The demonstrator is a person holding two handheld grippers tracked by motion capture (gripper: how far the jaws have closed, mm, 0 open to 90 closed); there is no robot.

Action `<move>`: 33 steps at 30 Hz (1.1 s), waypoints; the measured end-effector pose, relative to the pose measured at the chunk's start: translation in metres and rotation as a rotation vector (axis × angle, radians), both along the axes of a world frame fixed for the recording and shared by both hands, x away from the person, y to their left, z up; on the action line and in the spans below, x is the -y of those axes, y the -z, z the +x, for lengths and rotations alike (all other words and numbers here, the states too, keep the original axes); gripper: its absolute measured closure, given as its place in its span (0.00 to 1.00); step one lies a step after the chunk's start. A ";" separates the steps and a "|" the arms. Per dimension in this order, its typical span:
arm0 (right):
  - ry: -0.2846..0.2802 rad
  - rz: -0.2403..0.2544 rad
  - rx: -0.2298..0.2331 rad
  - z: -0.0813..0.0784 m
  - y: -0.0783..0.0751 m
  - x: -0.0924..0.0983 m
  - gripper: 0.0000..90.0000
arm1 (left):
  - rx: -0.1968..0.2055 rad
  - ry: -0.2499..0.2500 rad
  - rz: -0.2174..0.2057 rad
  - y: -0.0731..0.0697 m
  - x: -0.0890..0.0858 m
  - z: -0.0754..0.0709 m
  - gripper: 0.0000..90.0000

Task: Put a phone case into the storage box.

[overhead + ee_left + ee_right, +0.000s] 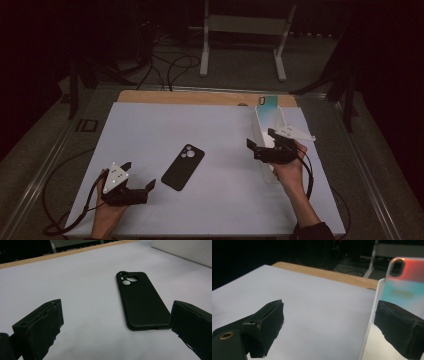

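A black phone case (184, 166) lies back up in the middle of the white board (210, 125), camera cut-outs toward the far side. My left gripper (138, 175) sits just left of it, open and empty; in the left gripper view the case (142, 302) lies ahead, near the right jaw, with my gripper (116, 312) wide apart. My right gripper (261, 138) hovers open at the left wall of a narrow white tray (261, 131). An iridescent phone case (267, 105) leans upright at the tray's far end, also in the right gripper view (404, 282) beyond my open gripper (329, 307).
A wooden strip (200, 97) borders the board's far edge. Beyond it are cables (170, 65) on the floor and a white stand frame (245, 35). A cable trails from each gripper off the near edge.
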State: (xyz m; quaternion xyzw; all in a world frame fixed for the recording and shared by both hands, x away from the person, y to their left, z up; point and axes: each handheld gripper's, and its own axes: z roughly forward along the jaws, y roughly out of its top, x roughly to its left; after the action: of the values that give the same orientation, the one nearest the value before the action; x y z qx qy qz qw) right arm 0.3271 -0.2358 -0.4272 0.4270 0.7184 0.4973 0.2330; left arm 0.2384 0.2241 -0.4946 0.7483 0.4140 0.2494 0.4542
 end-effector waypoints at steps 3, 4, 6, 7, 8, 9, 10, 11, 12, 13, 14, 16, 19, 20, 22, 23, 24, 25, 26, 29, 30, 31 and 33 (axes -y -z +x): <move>-0.011 -0.015 0.034 -0.013 0.004 0.001 0.10 | 0.001 -0.009 -0.002 -0.001 -0.001 0.000 0.00; -0.014 -0.021 0.036 -0.017 0.005 0.001 0.10 | 0.001 -0.012 -0.004 -0.002 -0.001 0.000 0.00; -0.021 -0.023 0.054 -0.023 0.008 0.003 0.10 | 0.005 -0.016 -0.010 -0.004 -0.001 0.000 0.00; -0.020 -0.023 0.057 -0.027 0.009 0.003 0.10 | 0.007 -0.017 -0.015 -0.005 -0.001 -0.001 0.00; -0.022 -0.027 0.067 -0.030 0.010 0.005 0.10 | 0.009 -0.016 -0.015 -0.006 -0.001 -0.001 0.00; -0.023 -0.028 0.065 -0.033 0.012 0.006 0.10 | 0.011 -0.015 -0.021 -0.007 0.000 -0.001 0.00; -0.021 -0.022 0.070 -0.036 0.013 0.008 0.10 | 0.011 -0.016 -0.026 -0.008 0.001 -0.001 0.00; -0.027 -0.017 0.075 -0.039 0.015 0.010 0.10 | 0.011 -0.014 -0.031 -0.009 0.001 -0.001 0.00; -0.026 -0.014 0.074 -0.042 0.017 0.013 0.10 | 0.009 -0.018 -0.038 -0.010 0.001 0.000 0.00; -0.023 -0.010 0.075 -0.044 0.019 0.015 0.10 | 0.007 -0.024 -0.036 -0.011 0.002 0.000 0.00; -0.025 -0.006 0.073 -0.047 0.022 0.017 0.10 | 0.006 -0.030 -0.029 -0.013 0.003 0.000 0.00; -0.032 0.007 0.076 -0.051 0.026 0.021 0.10 | 0.006 -0.037 -0.022 -0.014 0.005 0.000 0.00; -0.025 0.001 0.074 -0.056 0.030 0.025 0.10 | 0.002 -0.043 -0.017 -0.016 0.007 0.000 0.00; -0.026 0.004 0.072 -0.058 0.032 0.026 0.10 | -0.001 -0.044 -0.018 -0.017 0.007 0.000 0.00; -0.024 -0.002 0.069 -0.060 0.034 0.028 0.10 | -0.009 -0.039 -0.028 -0.017 0.008 0.001 0.00; -0.020 -0.003 0.068 -0.061 0.035 0.028 0.10 | -0.012 -0.041 -0.027 -0.017 0.008 0.001 0.00; -0.017 -0.005 0.068 -0.062 0.035 0.029 0.10 | -0.015 -0.040 -0.028 -0.017 0.009 0.001 0.00; -0.013 -0.003 0.067 -0.062 0.036 0.030 0.10 | -0.017 -0.041 -0.021 -0.017 0.010 0.001 0.00; -0.008 -0.004 0.069 -0.062 0.037 0.030 0.10 | -0.018 -0.037 -0.013 -0.018 0.011 0.001 0.00; 0.003 0.008 0.060 -0.062 0.039 0.031 0.10 | -0.022 -0.027 -0.008 -0.019 0.015 0.002 0.00; 0.006 0.010 0.060 -0.063 0.040 0.032 0.10 | -0.024 -0.025 -0.008 -0.020 0.017 0.003 0.00; 0.010 0.008 0.060 -0.063 0.039 0.032 0.10 | -0.029 -0.026 -0.009 -0.021 0.019 0.004 0.00; 0.015 0.012 0.064 -0.063 0.039 0.034 0.10 | -0.039 -0.024 -0.011 -0.022 0.024 0.006 0.00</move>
State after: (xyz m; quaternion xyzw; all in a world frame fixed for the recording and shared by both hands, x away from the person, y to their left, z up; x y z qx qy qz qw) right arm 0.2636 -0.2693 -0.4664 0.4175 0.7044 0.5133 0.2571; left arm 0.2443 0.2004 -0.4728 0.7455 0.4332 0.2382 0.4471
